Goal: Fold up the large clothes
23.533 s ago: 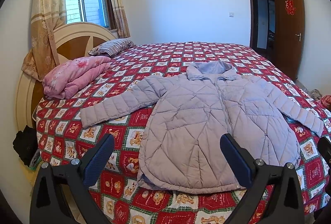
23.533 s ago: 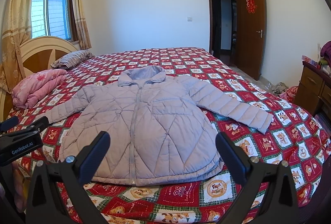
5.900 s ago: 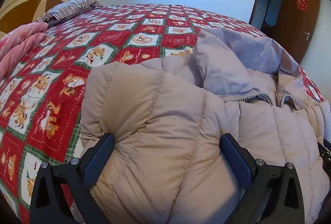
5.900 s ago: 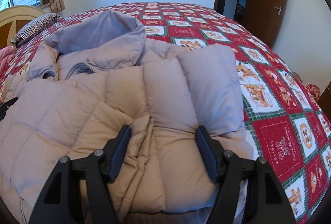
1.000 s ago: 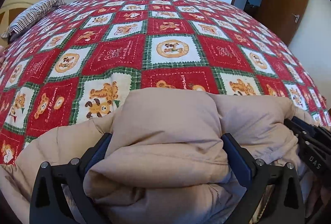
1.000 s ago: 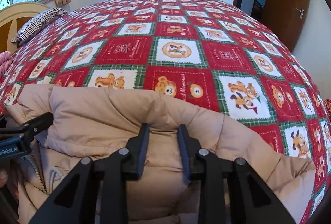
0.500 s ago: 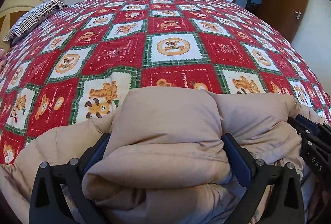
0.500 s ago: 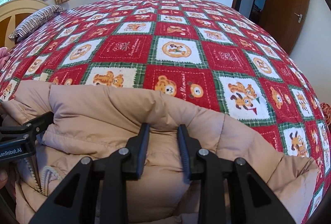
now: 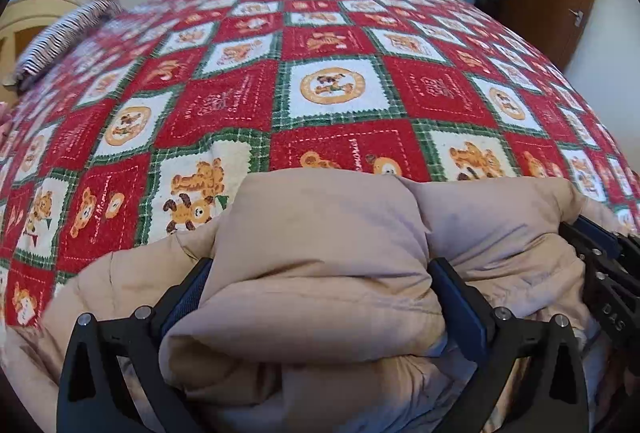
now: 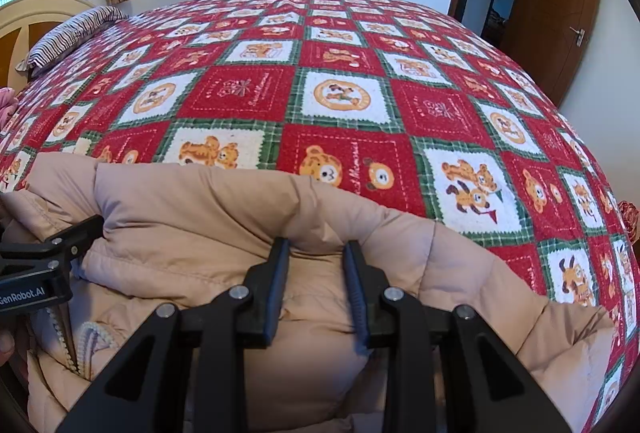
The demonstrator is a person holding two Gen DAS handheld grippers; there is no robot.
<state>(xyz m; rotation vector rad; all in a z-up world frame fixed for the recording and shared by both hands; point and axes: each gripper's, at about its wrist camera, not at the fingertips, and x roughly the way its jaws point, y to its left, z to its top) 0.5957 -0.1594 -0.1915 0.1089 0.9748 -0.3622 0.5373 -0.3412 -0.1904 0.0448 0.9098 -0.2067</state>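
Here, low in both frames, a puffy beige quilted jacket (image 9: 320, 253) lies bundled at the near edge of a bed, gathered into thick layers, likely so the fold can be carried or pressed as one piece.

In the left wrist view, the left gripper (image 9: 320, 293) fills the bottom of the frame. Its jaws stand wide apart with a fat roll of jacket between them; the padding bulges over both pads, so they appear clamped on that roll, held wide only because the bundle is so bulky.

In the right wrist view, the right gripper (image 10: 316, 281) sits bottom centre. Its jaws are close together, pinching a narrower ridge of the same jacket, with fabric puckering around the tips. A zipper (image 10: 64, 337) shows at lower left of that frame.

Each gripper appears at the edge of the other's view, so the two grips sit near each other on the bundle.

Beyond the jacket, the red, white and green bedspread (image 10: 340, 97) stretches away bare. A striped pillow (image 10: 68, 37) rests at upper left, and a brown door (image 10: 560, 1) stands at upper right.
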